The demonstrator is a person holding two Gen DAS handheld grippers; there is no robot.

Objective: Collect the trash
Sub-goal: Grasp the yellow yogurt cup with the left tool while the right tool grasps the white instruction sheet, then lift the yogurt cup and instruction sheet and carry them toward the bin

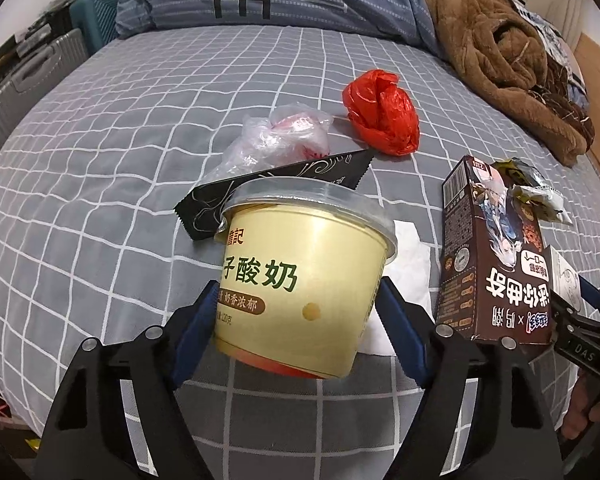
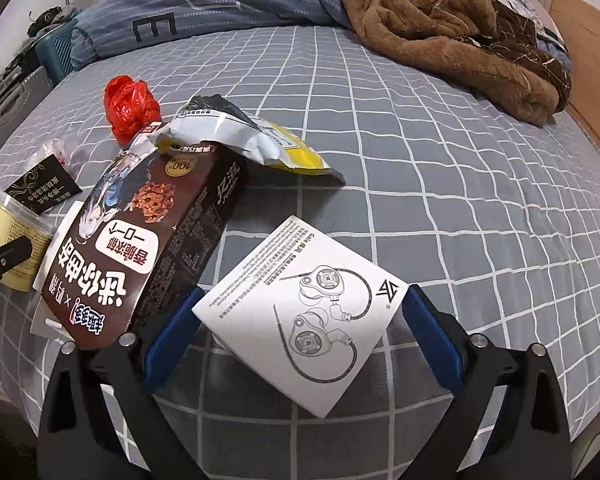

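The left gripper [image 1: 296,312] clamps a cream yogurt cup [image 1: 300,276] printed 酸奶. At its two o'clock stands a brown snack box [image 1: 488,264]. The right gripper [image 2: 300,344] is open around a white earphone leaflet [image 2: 304,312] on the checked bedsheet [image 2: 440,200].

From my left camera, the yoghurt tub [image 1: 300,276] stands on the bed [image 1: 100,208] between my left jaws, with a flat sachet [image 1: 268,188] lying just behind it, a crumpled clear bag [image 1: 276,136] behind that, and a bunched plastic bag [image 1: 382,116] farther back to the right. A paper napkin [image 1: 410,268] lies under and right of the tub, and the snack box [image 1: 492,256] is right of that, a crumpled wrapper [image 1: 536,192] at its far end. From my right camera, a leaflet [image 2: 312,316] lies flat between my right jaws, the box to its left, while a pillow [image 2: 204,12] and a heaped blanket [image 2: 452,28] lie along the far side of the bed.
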